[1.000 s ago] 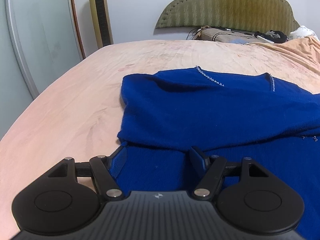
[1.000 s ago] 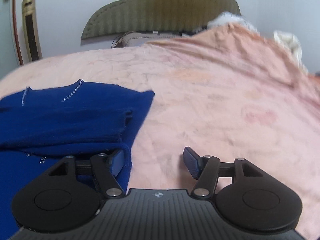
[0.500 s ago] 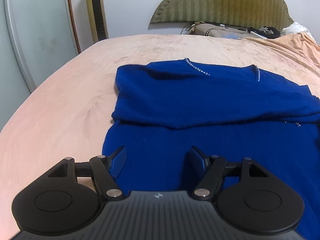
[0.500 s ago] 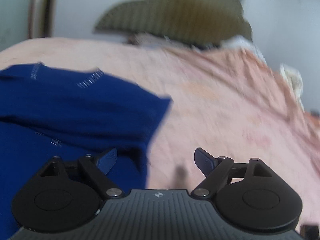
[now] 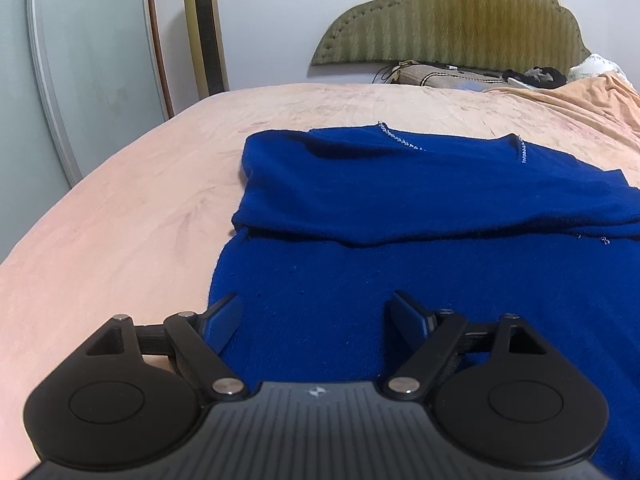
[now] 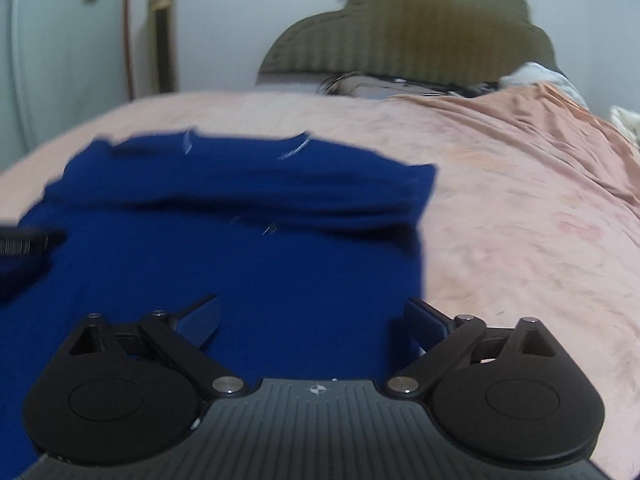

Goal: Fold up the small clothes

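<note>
So the blue sweater [image 5: 420, 248] is lying flat on the pink bedspread [image 5: 120, 220], with its beaded neckline end pointing toward the green headboard [image 5: 452, 20] and a folded-over band of fabric sitting across the half nearer that headboard.

What's just changed: both grippers are pulling back, away from the headboard. A second ago the left gripper [image 5: 316, 320] was right up against that fold edge; now there's a good stretch of flat knit between its fingers and the fold. The right gripper [image 6: 312, 320] is swinging in from the bare bedspread too, and is now hanging over the sweater's right edge, on the end far from the headboard. The right view is pretty smeared, so it's clearly mid-move.

Jaws on both are spread wide, nothing pinched in either.

My read: the first fold is laid and let go, and they're lining up on the hem end for the next one, probably bringing the bottom up toward the headboard. The left one is sitting near the sweater's left edge, so the spacing looks decent.
</note>
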A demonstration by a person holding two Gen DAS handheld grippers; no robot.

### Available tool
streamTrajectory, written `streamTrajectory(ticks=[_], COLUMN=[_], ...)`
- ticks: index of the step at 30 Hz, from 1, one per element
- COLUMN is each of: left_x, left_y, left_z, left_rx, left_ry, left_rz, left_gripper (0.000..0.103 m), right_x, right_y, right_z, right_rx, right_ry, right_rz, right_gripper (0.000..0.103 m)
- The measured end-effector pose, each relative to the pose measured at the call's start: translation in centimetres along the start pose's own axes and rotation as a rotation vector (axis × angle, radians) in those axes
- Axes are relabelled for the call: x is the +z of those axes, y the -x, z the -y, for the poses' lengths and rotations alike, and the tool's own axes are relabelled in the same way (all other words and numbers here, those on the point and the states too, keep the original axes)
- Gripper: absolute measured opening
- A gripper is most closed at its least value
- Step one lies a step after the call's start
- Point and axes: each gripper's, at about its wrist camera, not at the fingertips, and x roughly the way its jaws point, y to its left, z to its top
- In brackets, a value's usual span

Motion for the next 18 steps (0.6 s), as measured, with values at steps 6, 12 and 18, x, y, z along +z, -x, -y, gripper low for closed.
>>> streamTrajectory(ticks=[6,12,18], left_x=[-0.2,-1.1,-2.4], left_y=[0.5,2.1,3.5], left_z=[0.1,0.4,0.7], left_rx=[0.009,0.002,0.0], left_ry=[0.0,0.01,0.027], left_rz=[-0.002,-0.017,-0.02], left_gripper=[0.084,0.084,0.086], right_x=[-0.3,-0.6,-0.7], right_y=[-0.6,-0.8,-0.8], right_z=[-0.3,-0.3,-0.4], right_rx=[-0.006,-0.001,-0.014], right_ry=[0.008,-0.015,-0.036], right_rz=[-0.046,-0.04,-0.043], right_gripper=[0.103,0.103,0.103])
